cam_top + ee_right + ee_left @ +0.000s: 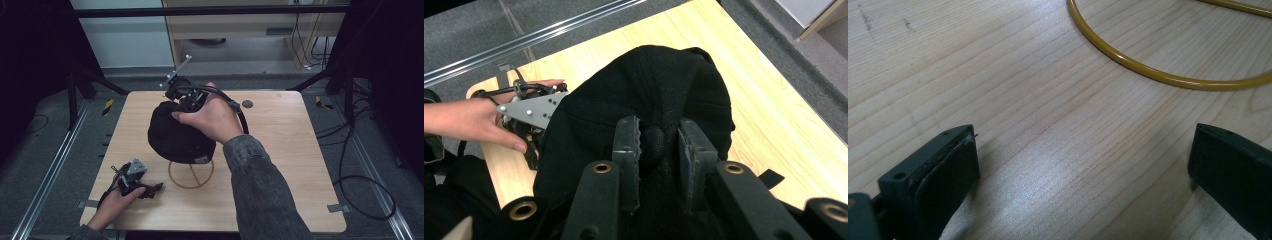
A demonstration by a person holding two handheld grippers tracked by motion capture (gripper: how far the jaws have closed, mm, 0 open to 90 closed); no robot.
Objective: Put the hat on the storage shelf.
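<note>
The right gripper (658, 145) is clamped on the black cap's (644, 90) crown directly below; the wire stand (190, 174) waits beneath; the left gripper (1083, 165) rests wide, idle.

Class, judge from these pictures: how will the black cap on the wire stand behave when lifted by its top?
The black cap is probably soft: fabric bunches between the right hand-held gripper jaws. It likely sags when lifted. The wire stand looks light, so may tip.
</note>
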